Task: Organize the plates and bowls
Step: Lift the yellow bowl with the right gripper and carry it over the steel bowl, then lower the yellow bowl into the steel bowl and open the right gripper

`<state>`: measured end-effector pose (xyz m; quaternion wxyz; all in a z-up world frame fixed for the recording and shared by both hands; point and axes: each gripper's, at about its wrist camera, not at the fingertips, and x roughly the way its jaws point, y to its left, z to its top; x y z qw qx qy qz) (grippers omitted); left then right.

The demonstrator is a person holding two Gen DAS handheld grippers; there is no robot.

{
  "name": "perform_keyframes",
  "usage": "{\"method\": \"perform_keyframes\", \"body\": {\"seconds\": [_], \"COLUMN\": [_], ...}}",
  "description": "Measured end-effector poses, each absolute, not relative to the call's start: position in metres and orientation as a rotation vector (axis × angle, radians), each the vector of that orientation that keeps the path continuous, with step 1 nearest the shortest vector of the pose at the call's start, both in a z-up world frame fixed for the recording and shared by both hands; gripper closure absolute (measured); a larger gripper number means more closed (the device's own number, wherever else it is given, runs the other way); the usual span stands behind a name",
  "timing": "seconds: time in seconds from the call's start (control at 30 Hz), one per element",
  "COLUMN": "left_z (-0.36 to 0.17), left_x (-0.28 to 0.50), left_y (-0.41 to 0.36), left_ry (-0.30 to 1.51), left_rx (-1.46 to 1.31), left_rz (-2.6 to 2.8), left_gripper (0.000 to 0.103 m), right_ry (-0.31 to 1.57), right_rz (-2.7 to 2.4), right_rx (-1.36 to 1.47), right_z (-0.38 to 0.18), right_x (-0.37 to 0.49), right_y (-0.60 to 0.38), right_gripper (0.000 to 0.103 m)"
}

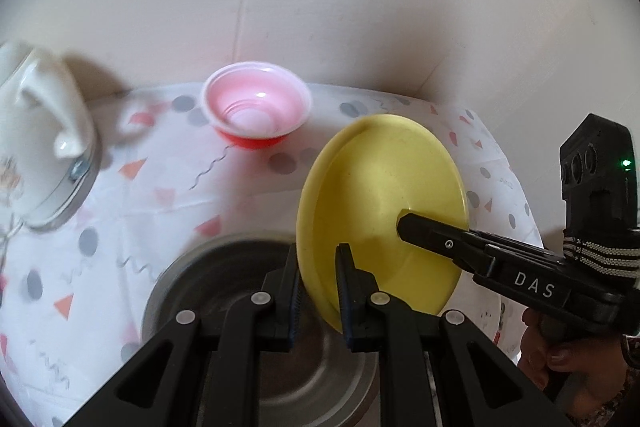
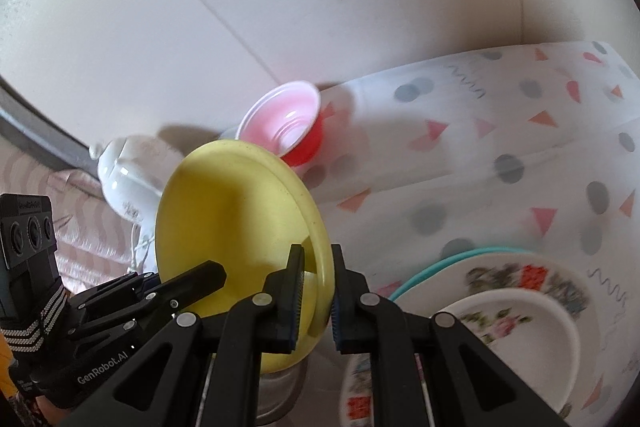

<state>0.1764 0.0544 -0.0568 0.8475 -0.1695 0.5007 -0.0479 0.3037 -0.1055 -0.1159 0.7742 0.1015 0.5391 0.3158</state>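
Both grippers, left (image 1: pixel 318 291) and right (image 2: pixel 316 295), clamp the yellow plate (image 1: pixel 384 203) on edge, mid-handover; next, one releases, likely toward plate stack (image 2: pixel 520 307) at 4 o'clock.

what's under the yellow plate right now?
Below the yellow plate, held on edge by both the left gripper and the right gripper, sits a steel bowl on the patterned tablecloth. The plate and grippers cover part of the bowl.
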Motion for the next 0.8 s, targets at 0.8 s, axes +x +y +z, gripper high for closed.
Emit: {"method": "perform_keyframes", "body": {"seconds": [0.8], "left_z": [-0.099], "left_x": [0.122], "left_y": [0.084], "left_ry": [1.170], "left_rx": [-0.313], "left_rz": [0.062], "left_gripper": [0.087], "right_ry": [1.303], "right_rz": [0.719], "right_rx": [0.008], "right_z": [-0.154], "right_x": [0.249], "right_y": [-0.042], "right_gripper": [0.092]}}
